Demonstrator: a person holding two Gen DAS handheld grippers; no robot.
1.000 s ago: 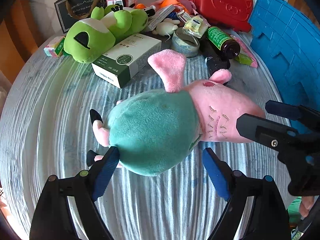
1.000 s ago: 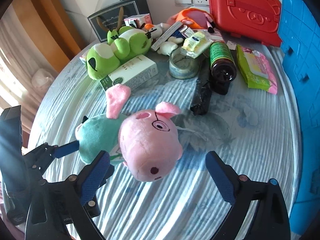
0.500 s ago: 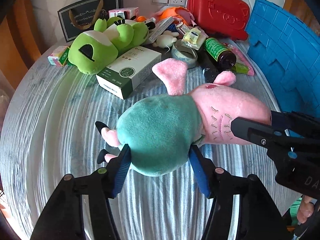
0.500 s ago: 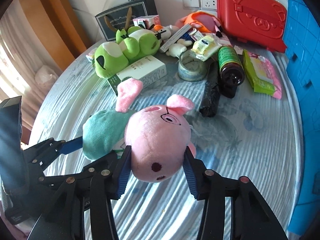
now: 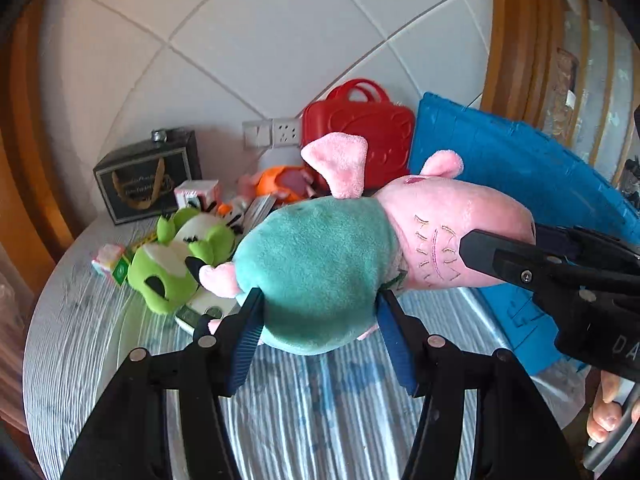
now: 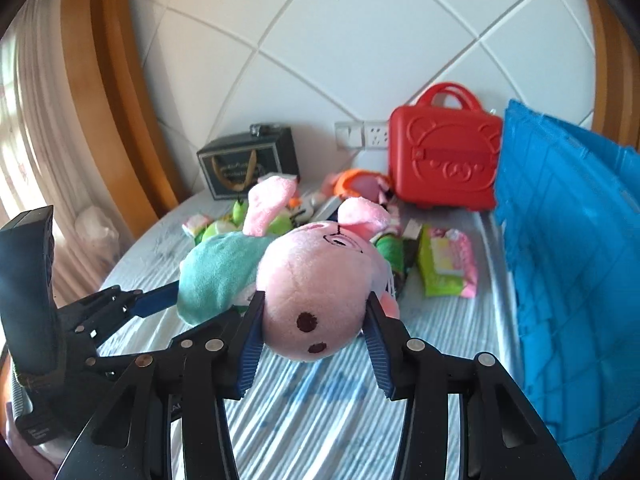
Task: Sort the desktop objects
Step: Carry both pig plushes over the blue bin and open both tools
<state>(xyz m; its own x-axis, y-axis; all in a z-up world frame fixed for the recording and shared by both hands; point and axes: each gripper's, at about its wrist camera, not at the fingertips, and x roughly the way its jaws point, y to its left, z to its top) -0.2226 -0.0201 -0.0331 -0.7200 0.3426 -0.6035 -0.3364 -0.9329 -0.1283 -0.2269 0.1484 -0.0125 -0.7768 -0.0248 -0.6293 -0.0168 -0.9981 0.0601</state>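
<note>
Left hand-held gripper [image 5: 318, 320] clamping pig plush [image 5: 320, 276] body, right hand-held gripper [image 6: 314, 330] its snout, nostrils only there.

Both views are bright with daylight. In the right wrist view it pours in from the curtain [image 6: 24, 128] at the left edge, washed out to near white. The white wall [image 5: 280, 40] is evenly lit, without glare. Fisheye distortion bends the wall seams and the wooden frame [image 6: 108, 100] into arcs, and black vignetting fills the corners. The blue crate [image 6: 572, 260] and the striped tabletop [image 6: 320, 396] look smeared — motion blur. Shadows are soft.
</note>
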